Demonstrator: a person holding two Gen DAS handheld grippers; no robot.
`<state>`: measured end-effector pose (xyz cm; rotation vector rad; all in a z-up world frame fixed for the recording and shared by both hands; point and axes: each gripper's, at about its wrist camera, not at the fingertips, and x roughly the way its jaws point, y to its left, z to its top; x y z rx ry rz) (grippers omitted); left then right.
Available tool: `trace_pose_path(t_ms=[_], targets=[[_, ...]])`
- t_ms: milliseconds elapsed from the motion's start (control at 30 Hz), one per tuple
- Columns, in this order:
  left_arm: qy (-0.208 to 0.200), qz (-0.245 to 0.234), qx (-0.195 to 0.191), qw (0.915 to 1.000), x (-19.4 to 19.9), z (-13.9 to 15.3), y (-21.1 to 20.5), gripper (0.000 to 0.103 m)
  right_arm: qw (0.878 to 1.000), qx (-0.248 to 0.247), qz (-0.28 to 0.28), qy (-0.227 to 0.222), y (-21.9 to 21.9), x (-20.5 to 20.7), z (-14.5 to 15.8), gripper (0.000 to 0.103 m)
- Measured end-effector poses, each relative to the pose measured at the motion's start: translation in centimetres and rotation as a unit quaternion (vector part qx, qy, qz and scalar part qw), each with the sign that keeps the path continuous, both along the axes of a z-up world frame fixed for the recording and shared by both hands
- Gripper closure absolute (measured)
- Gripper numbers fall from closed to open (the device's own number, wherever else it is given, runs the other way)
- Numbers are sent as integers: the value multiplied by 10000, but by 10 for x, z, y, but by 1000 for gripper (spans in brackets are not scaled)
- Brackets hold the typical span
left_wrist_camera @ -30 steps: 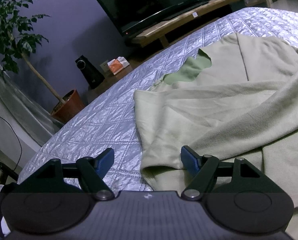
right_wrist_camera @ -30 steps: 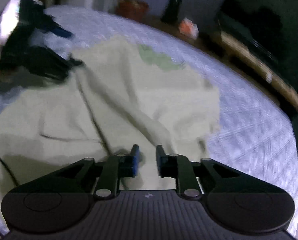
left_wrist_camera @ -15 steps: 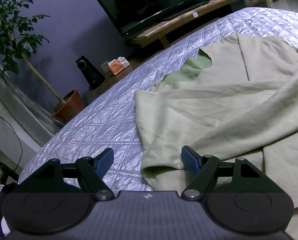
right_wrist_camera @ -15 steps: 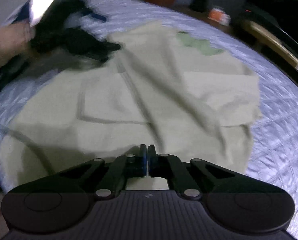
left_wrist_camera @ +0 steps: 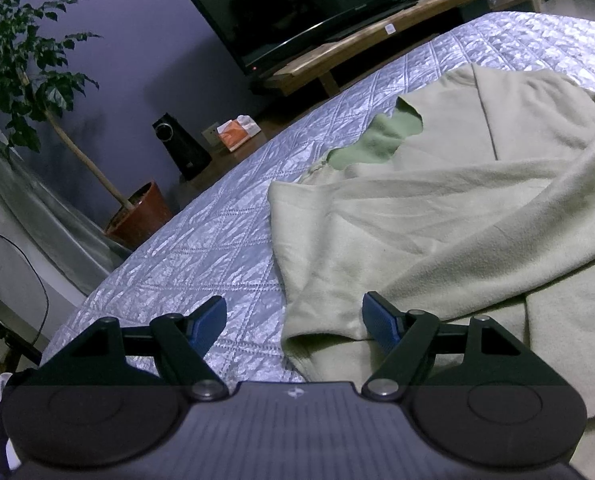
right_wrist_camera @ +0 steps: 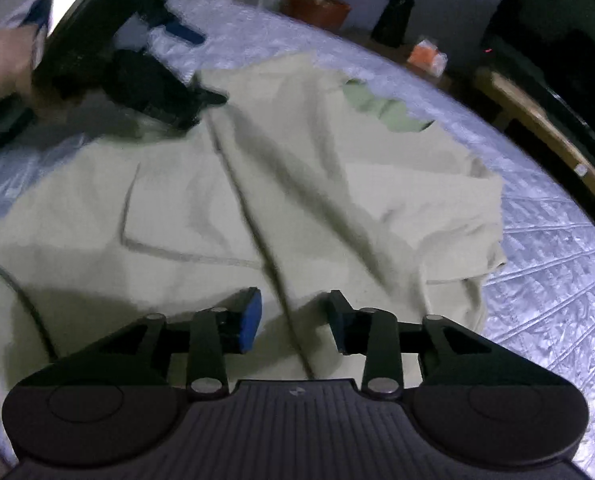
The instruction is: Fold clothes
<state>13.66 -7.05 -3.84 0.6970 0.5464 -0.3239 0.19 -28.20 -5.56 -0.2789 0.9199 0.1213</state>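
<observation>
Jaws of my right gripper (right_wrist_camera: 293, 320) just sprang apart, apparently releasing the sweater (right_wrist_camera: 297, 184); left gripper (left_wrist_camera: 293, 324) stays wide, empty.

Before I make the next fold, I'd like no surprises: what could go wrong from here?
The sleeve lies slack and diagonal across the pale green garment; folding now could trap it crooked.

The left claw is open astride the garment's edge, so closing may pinch only one layer, or the quilted cover too.

The right claw is open over a ridge and may bunch it.
</observation>
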Motion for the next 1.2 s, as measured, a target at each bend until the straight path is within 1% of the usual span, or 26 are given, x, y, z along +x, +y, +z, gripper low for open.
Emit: trace_pose_path(t_ms=[67, 100, 200, 267, 300, 367, 467, 500, 533, 567, 633, 667, 733, 967, 1033, 1100, 1133, 1167, 1200], targets=[[-7, -2, 1, 10000, 0, 0, 0, 31, 9999, -16, -110, -9, -1, 5, 0, 92], [-8, 9, -4, 10000, -1, -1, -1, 31, 9999, -50, -93, -35, -1, 6, 1, 96], [-5, 14, -6, 10000, -2, -1, -2, 31, 9998, -130, 34, -148, 2, 1, 9, 97], [-10, 9, 1, 10000, -2, -1, -2, 31, 9997, -75, 224, -83, 6, -3, 15, 98], [-10, 8, 1, 10000, -1, -1, -2, 31, 9993, -126, 357, -54, 11, -6, 17, 97], [-10, 9, 6, 10000, -1, -1, -1, 31, 9979, -194, 606, 133, 19, -12, 18, 97], [-14, 3, 18, 10000, -1, 0, -1, 31, 9954, -225, 845, 398, 26, -17, 12, 95], [-15, -1, 19, 10000, -1, 0, -1, 31, 9949, -93, 881, 473, 25, -18, 12, 93], [-13, -3, 17, 10000, -1, 0, -1, 31, 9947, 179, 860, 535, 21, -17, 15, 92], [-6, 0, 7, 10000, -1, 0, 0, 31, 9946, 345, 814, 547, 18, -16, 16, 89], [-3, 3, 9, 10000, -1, 0, 0, 30, 9954, 367, 726, 510, 13, -11, 15, 81], [-9, 0, 21, 10000, -1, 0, 0, 30, 9957, 377, 682, 492, 11, -8, 14, 75], [-23, -8, 51, 10000, -2, 0, -1, 30, 9964, 398, 595, 455, 7, -3, 12, 69], [-141, -34, 200, 9997, -14, 0, 4, 30, 9979, 471, 287, 326, -7, 13, 6, 70], [-118, 16, 262, 9996, -22, -2, 10, 31, 9982, 492, 199, 289, -12, 18, 4, 60], [-120, 87, 296, 9995, -31, -1, 17, 32, 9990, 346, 79, 280, -15, 4, 8, 43], [-80, 124, 256, 9996, -34, 1, 19, 32, 9992, 285, -9, 291, -18, -6, 13, 41], [-27, 186, 152, 9997, -38, 5, 23, 34, 9990, 306, -137, 300, -24, -15, 18, 41], [-2, 261, -4, 9997, -45, 11, 26, 36, 9982, 428, -321, 262, -32, -24, 27, 40]])
